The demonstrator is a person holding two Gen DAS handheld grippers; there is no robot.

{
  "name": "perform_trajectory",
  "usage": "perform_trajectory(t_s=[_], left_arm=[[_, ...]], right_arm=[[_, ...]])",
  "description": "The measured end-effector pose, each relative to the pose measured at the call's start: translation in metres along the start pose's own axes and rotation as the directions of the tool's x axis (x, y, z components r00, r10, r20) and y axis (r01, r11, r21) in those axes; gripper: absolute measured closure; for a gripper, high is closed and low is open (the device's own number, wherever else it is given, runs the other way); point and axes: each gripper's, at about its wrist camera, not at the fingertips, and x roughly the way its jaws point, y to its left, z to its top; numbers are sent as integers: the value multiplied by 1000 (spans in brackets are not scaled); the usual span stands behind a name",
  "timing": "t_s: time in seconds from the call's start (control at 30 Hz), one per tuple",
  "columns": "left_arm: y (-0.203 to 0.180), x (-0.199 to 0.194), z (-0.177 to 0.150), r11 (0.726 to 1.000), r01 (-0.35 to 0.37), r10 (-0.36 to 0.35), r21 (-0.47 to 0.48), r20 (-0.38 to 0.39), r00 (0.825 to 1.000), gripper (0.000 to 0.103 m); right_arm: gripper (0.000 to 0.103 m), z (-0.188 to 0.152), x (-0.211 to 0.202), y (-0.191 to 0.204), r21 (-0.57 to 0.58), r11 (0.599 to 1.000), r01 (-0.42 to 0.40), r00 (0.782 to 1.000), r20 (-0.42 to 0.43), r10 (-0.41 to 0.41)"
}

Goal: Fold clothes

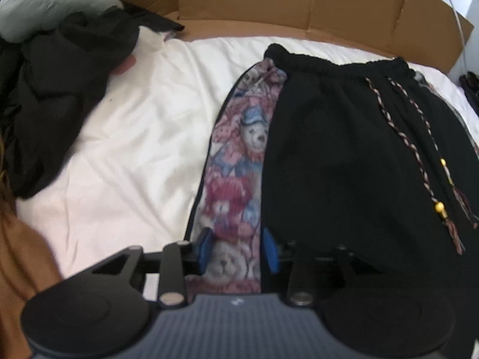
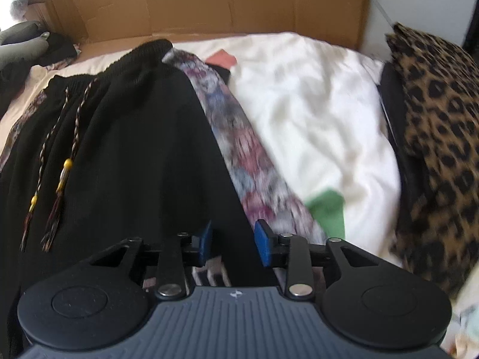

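Observation:
A pair of black trousers [image 1: 353, 149] with teddy-bear print side panels [image 1: 236, 161] lies flat on the white sheet [image 1: 134, 137], waistband at the far end, with braided drawstrings [image 1: 419, 125]. My left gripper [image 1: 238, 248] is open, its blue fingers astride the left print panel at the near end. In the right wrist view the same trousers [image 2: 134, 149] show with the right print panel [image 2: 245, 149]. My right gripper [image 2: 233, 242] is open, its fingers astride the black cloth beside that panel.
A heap of black clothes [image 1: 60, 95] and a grey pillow [image 1: 45, 9] lie at the left. A cardboard wall [image 1: 284, 3] runs behind the bed. A leopard-print cloth [image 2: 434, 137] lies at the right. Green [image 2: 327, 209] and red [image 2: 221, 58] patches show on the sheet.

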Motion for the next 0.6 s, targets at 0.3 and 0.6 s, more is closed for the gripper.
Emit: perform_trajectory(t_s=[0.3,0.6], left_arm=[[5,-52,10,993,-13,6,-119,-65,998,58],[0,-120,38,991,-70,51,-110,-167,985,56]], right_arm=[[60,-25,-45,26,15,999,-45,992,-117,46],[56,2,-149,49,21,992,-123,988,-93,124]])
